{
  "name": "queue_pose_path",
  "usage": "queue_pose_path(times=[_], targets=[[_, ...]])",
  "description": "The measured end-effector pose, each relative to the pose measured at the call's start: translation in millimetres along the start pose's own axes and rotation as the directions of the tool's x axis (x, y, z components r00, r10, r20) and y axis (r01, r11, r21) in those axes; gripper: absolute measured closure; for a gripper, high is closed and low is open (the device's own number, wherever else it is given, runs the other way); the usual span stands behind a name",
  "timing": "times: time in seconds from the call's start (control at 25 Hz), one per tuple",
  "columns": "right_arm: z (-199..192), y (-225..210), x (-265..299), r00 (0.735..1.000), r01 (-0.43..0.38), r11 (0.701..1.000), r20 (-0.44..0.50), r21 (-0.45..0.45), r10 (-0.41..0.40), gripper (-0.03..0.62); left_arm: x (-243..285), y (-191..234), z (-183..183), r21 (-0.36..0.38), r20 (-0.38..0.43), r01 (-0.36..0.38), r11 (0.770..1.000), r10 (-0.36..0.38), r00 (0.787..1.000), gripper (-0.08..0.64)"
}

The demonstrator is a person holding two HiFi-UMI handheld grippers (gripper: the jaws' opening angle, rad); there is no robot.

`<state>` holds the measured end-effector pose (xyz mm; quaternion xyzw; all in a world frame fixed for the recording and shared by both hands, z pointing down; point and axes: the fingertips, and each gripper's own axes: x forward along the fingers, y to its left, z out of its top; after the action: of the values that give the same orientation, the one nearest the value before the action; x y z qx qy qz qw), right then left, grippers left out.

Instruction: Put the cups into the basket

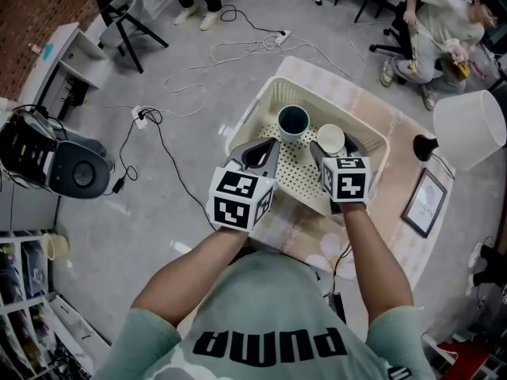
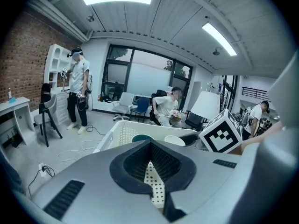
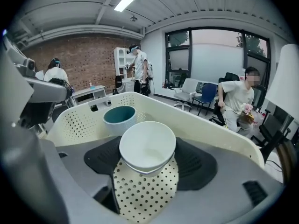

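— Jaws of the right gripper [image 3: 145, 171] clamp the white cup [image 3: 147, 148], upright and low inside the basket [image 3: 219, 139], probably to set it down beside the teal cup [image 3: 119, 116] (which stands there already).
— And the left gripper [image 2: 152, 166]?
— Jaws slightly parted, empty, over the basket's near side.

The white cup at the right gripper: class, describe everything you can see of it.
The white cup is plain, glossy and ceramic-looking, its round mouth wider than its base, empty, no handle showing. It sits upright inside the cream perforated basket, clasped on both sides by the right gripper's dark pads. The teal cup stands behind it, apart. Whether its base touches the basket floor cannot be told.
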<state>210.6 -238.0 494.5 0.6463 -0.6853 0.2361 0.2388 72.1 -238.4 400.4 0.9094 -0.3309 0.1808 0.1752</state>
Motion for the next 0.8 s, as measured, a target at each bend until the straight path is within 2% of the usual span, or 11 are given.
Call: queue_pose_path(times=[0.32, 0.8], targets=[[-19.7, -7.6, 22.1, 0.999, 0.016, 1.0, -0.033, -0.016, -0.017, 0.238, 7.4, 4.7, -2.7, -0.012, -0.01, 0.005, 1.0, -0.006, 1.0, 0.558], [-28.1, -5.9, 29.2, 0.998, 0.014, 1.0, -0.059, -0.019, -0.015, 0.238, 9.1, 11.4, -6.1, -0.011, -0.025, 0.007, 1.0, -0.007, 1.0, 0.558]])
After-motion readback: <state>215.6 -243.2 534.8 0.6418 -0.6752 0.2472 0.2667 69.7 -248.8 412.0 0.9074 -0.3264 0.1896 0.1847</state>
